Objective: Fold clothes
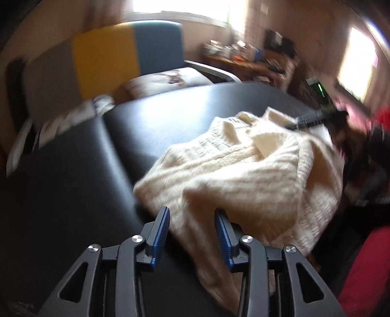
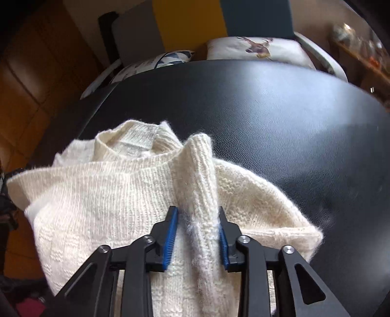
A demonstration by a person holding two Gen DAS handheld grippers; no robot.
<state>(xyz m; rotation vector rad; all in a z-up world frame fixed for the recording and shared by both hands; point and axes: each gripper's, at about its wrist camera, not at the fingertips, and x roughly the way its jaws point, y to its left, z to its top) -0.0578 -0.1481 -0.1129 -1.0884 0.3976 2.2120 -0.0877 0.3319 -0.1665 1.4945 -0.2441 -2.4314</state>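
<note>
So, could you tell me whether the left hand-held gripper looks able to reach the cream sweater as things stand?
Probably yes: the left hand-held gripper is open with the sweater lying between its fingers, and nothing blocks it on the black table.

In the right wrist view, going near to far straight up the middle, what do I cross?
Right gripper → ribbed sleeve of the cream sweater standing between its open fingers → bare black table → bird-print cushion → yellow chair-back panel.
</note>
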